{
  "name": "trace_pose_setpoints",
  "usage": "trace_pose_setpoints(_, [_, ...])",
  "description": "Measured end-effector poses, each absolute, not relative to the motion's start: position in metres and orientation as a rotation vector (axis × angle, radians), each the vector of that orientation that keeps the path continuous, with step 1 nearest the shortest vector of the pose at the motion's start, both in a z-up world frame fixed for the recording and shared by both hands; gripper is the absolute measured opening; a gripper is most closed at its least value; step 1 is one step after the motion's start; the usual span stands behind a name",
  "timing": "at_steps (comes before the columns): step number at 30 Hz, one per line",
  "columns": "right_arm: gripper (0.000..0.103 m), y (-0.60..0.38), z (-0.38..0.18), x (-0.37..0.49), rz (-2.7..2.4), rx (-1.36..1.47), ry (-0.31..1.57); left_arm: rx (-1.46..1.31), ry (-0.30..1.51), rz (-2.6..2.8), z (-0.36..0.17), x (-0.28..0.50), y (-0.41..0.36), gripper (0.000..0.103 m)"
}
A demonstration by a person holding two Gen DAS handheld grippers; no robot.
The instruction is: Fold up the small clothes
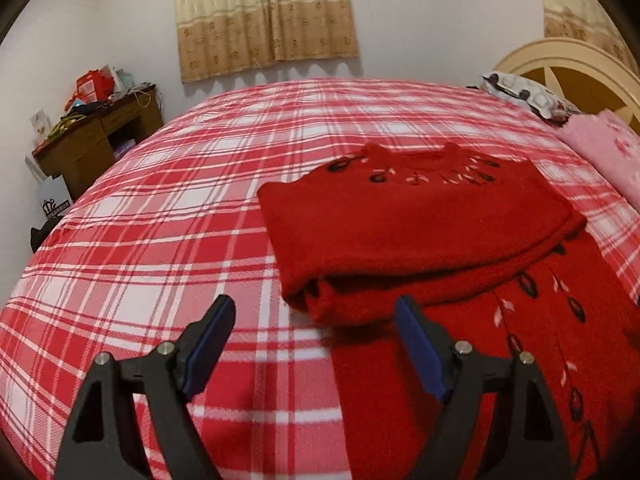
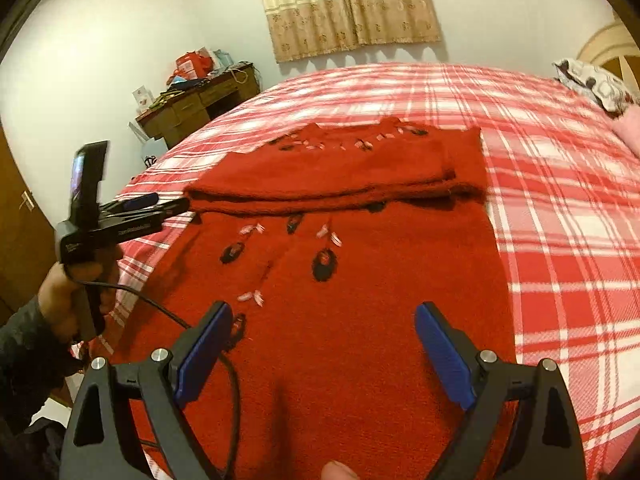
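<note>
The fuzzy red knitted sweater with dark embroidered leaves (image 2: 352, 280) lies on the red-and-white plaid bedspread (image 1: 160, 220), sleeves folded across, just ahead of both grippers. The left gripper (image 1: 316, 344) and right gripper (image 2: 320, 344) gape empty. Best pinch both hem corners evenly.

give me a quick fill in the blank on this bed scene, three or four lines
1. The red sweater lies on a bedspread with a red and white ____ pattern.
2. The left gripper has its jaws ____, with nothing between them.
3. The curtain hangs on the wall ____ the bed.
4. The right gripper hovers over the sweater's ____ part, nearer than the folded-over layer.

Missing words: plaid; open; behind; flat
</note>
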State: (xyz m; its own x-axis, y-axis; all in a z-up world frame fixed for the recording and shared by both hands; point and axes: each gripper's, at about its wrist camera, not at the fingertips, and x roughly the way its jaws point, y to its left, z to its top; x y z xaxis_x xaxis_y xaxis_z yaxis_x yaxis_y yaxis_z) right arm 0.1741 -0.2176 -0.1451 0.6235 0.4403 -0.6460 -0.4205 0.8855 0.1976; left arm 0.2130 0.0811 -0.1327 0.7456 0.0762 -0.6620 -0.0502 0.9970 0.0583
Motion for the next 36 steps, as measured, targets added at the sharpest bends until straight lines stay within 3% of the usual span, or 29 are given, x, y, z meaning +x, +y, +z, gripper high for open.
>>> trace_pose_setpoints(2, [0.093,-0.215,-0.133,0.174,0.494,-0.002,0.726,0.020,0.736,0.090,-0.136,0.223,0.084,0.093])
trace_pose_setpoints(9, [0.092,-0.238,-0.121,0.221,0.390,0.054,0.734,-0.058,0.820,0.223,-0.162,0.239,0.118,0.103])
trace_pose_setpoints(13, [0.065,-0.244,-0.119,0.271,0.321,0.045,0.745,-0.029,0.822,0.236,-0.164,0.240,0.112,0.103])
trace_pose_setpoints(16, [0.054,-0.245,-0.122,0.308,0.299,0.071,0.773,-0.080,0.821,0.223,-0.165,0.238,0.120,0.103])
trace_pose_setpoints(21, [0.047,-0.243,-0.145,0.353,0.233,0.052,0.854,-0.106,0.819,0.219,-0.167,0.237,0.124,0.103])
trace_pose_setpoints(22, [0.040,-0.241,-0.153,0.360,0.221,0.039,0.881,-0.098,0.817,0.221,-0.167,0.237,0.122,0.103])
trace_pose_setpoints(23, [0.021,-0.240,-0.160,0.364,0.213,0.032,0.894,-0.092,0.816,0.221,-0.167,0.237,0.121,0.103])
trace_pose_setpoints(24, [0.013,-0.239,-0.162,0.364,0.210,0.016,0.897,-0.089,0.814,0.222,-0.166,0.238,0.121,0.103])
trace_pose_setpoints(31, [0.008,-0.252,-0.131,0.334,0.201,0.024,0.749,-0.115,0.820,0.213,-0.167,0.238,0.126,0.103])
trace_pose_setpoints(36, [0.008,-0.266,-0.138,0.338,0.153,0.054,0.782,-0.122,0.825,0.214,-0.168,0.239,0.126,0.103])
